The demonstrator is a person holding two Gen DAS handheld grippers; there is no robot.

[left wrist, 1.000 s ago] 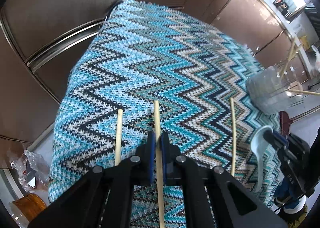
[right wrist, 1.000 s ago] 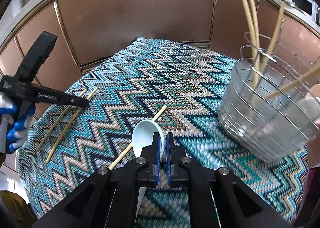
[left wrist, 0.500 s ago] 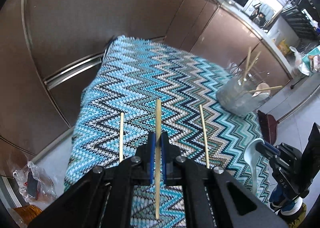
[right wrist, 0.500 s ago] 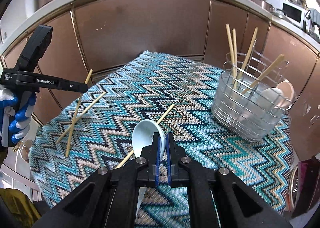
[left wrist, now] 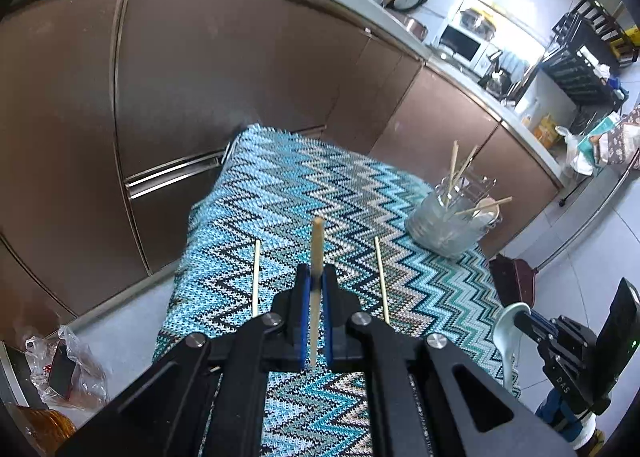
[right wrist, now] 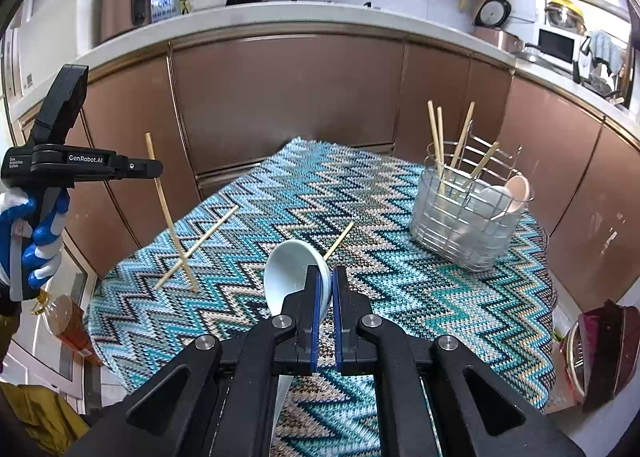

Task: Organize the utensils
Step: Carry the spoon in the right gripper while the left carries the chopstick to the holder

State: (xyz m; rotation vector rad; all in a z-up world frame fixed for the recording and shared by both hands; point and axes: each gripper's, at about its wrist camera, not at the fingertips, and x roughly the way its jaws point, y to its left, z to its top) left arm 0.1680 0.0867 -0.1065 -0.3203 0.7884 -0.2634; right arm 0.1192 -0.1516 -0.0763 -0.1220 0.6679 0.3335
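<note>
Left gripper (left wrist: pixel 316 297) clamped on a chopstick (left wrist: pixel 317 253); right gripper (right wrist: pixel 326 289) clamped on a pale ceramic spoon (right wrist: pixel 286 269); both held above the counter (right wrist: pixel 400 297).

Left: chopstick held between the blue pads near its middle, clear of the zigzag cloth (left wrist: pixel 280 193) that covers the counter, its tip pointing forward. Right: spoon gripped at the handle, bowl forward and clear of the cloth. Two loose chopsticks lie on the cloth, one left of the held chopstick (left wrist: pixel 256 277) and one right of it (left wrist: pixel 381 279). Wire utensil basket (right wrist: pixel 464 225) stands on the far right part of the cloth, holding several upright chopsticks and two spoons. Brown cabinet fronts (right wrist: pixel 288 97) behind. Blue-and-white glove (right wrist: pixel 40 233) on the hand holding the left gripper.
</note>
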